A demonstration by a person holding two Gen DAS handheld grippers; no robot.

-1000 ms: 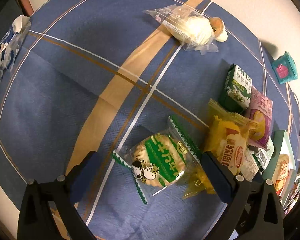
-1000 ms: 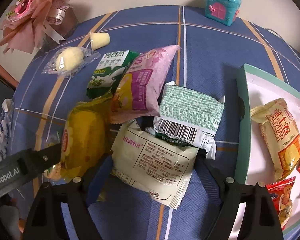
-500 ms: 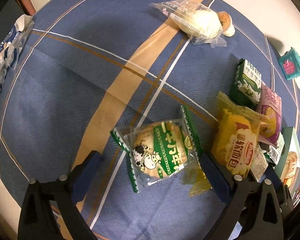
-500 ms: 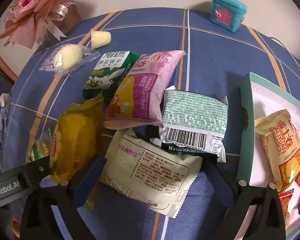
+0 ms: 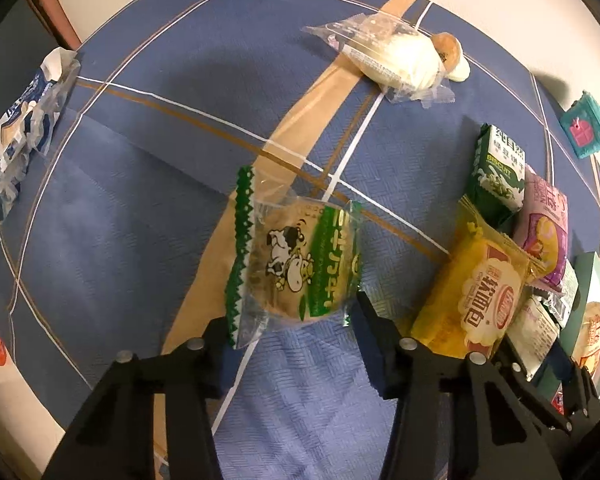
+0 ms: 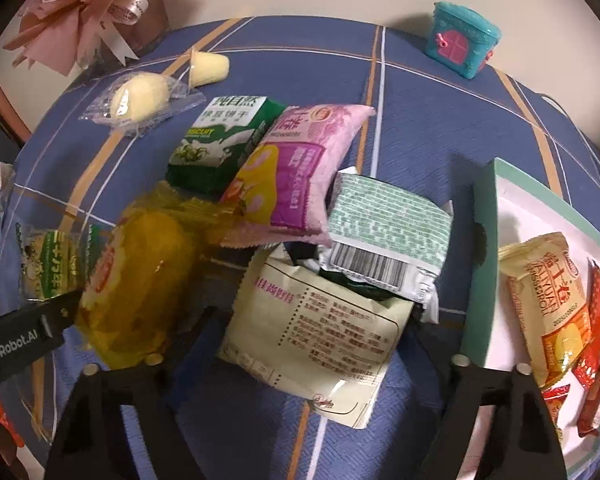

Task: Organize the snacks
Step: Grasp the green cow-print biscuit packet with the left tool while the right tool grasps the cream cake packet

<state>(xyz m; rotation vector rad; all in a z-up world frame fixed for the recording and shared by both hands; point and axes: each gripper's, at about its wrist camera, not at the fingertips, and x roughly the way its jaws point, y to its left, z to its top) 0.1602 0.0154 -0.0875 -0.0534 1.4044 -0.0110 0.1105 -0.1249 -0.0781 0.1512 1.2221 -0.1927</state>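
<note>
Left tongs (image 5: 296, 334): closing on the cow-print cracker packet (image 5: 296, 264), pads at its lower edges, left of the yellow bread bag (image 5: 480, 300).
Right tongs (image 6: 312, 332): closing around the cream packet (image 6: 320, 320), beside the tray (image 6: 478, 248); contact unclear.
Risk: slick film may slip from the edge grip; the barcode packet (image 6: 384, 236) overlapping the cream one could drag along.
</note>
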